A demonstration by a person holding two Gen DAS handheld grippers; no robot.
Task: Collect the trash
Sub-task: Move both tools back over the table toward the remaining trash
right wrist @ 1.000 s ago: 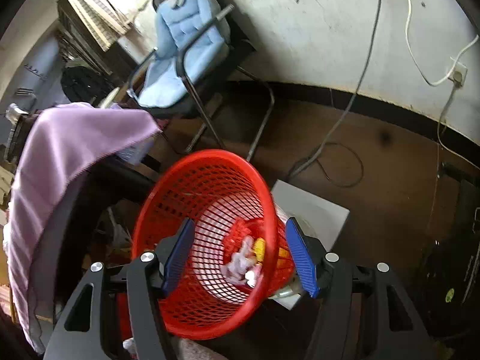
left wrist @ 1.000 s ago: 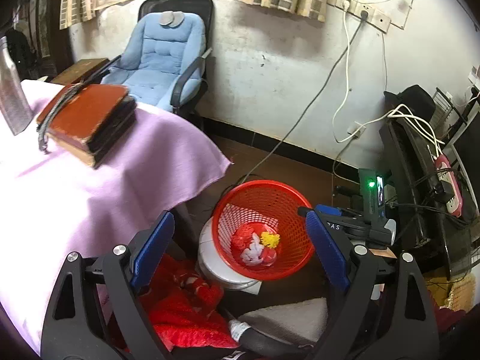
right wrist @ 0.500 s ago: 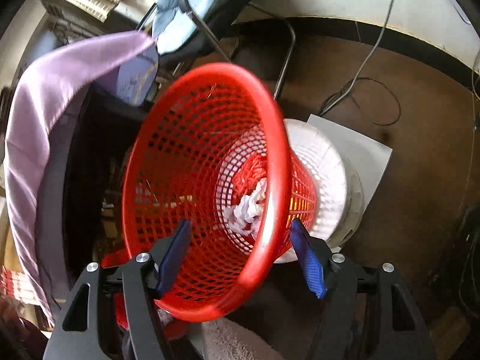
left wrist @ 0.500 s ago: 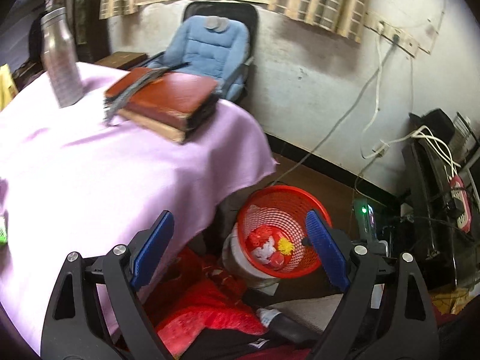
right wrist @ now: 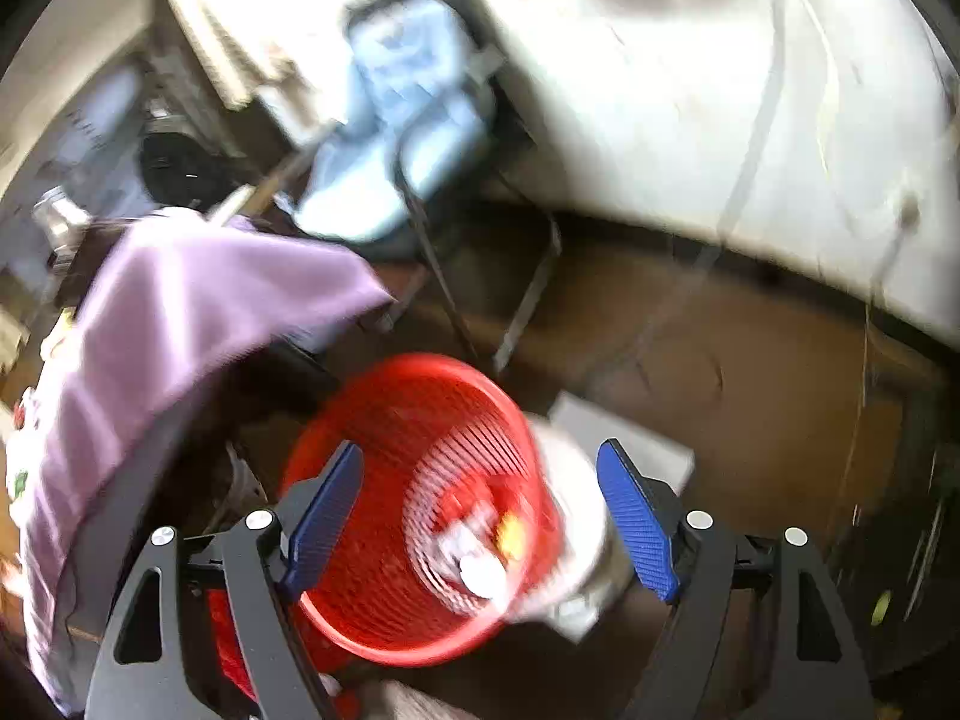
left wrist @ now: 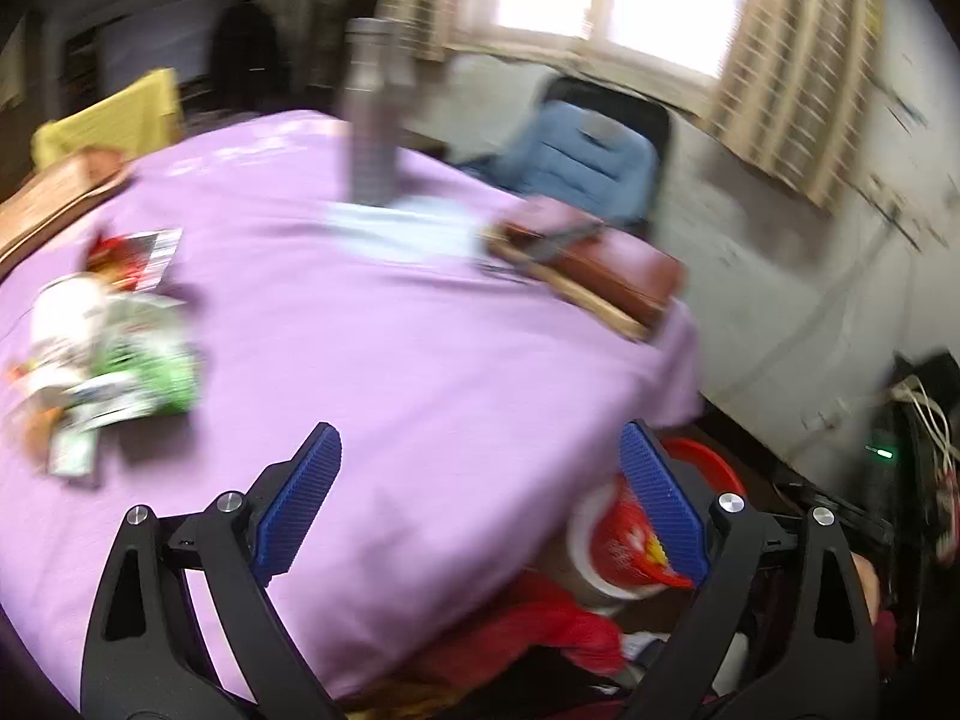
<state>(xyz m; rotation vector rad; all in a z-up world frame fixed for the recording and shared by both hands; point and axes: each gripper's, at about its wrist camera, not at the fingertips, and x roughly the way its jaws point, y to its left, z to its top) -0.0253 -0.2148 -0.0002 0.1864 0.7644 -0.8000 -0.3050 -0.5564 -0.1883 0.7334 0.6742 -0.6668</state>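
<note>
Both tools just widened, holding nothing | left tool (left wrist: 480, 498) above purple tablecloth (left wrist: 420, 360) | right tool (right wrist: 480, 516) above red basket (right wrist: 384, 540)

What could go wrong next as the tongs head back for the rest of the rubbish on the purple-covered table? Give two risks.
1. The wrappers lie loosely heaped near the cloth's edge; a careless pinch by the left tongs could drop some or bunch the purple cloth.
2. The red basket sits tilted beside the table, so tossed pieces may miss.
</note>
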